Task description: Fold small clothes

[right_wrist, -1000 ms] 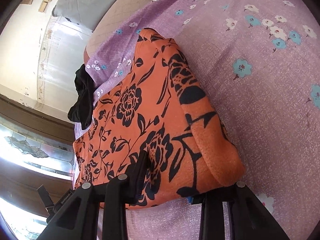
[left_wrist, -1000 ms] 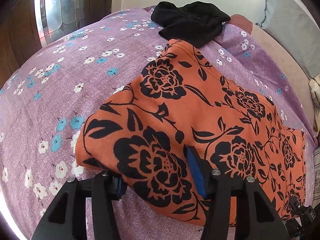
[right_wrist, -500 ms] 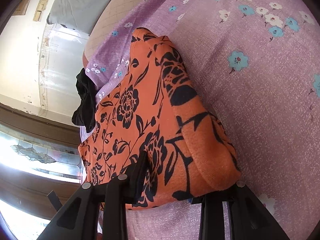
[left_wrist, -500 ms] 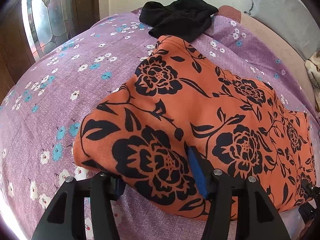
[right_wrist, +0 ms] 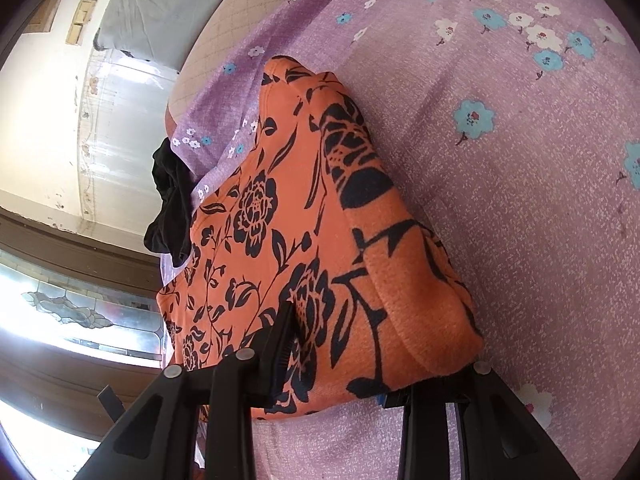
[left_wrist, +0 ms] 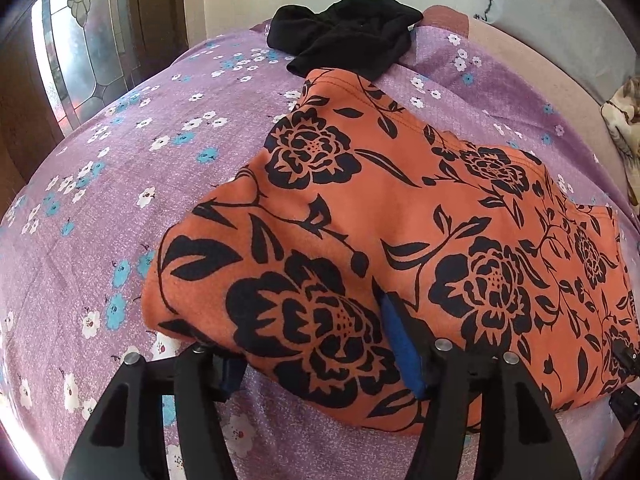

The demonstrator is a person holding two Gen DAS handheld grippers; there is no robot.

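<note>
Orange garment (left_wrist: pixel 400 216) corner between opening left claw (left_wrist: pixel 316 352)

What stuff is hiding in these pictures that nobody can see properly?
- Left wrist view: the orange flowered garment covers one finger of the left gripper; its jaws are opening, with cloth between them.
- Right wrist view: the garment's folded corner hides the pads of the right gripper, so its grip is unclear.
- Both views: the black garment is crumpled; its kind is unclear.
- Left view: patterned fabric is cut off by the right edge.

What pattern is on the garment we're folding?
Orange garment with black roses, leaves and vines; clearest in the left wrist view.
</note>
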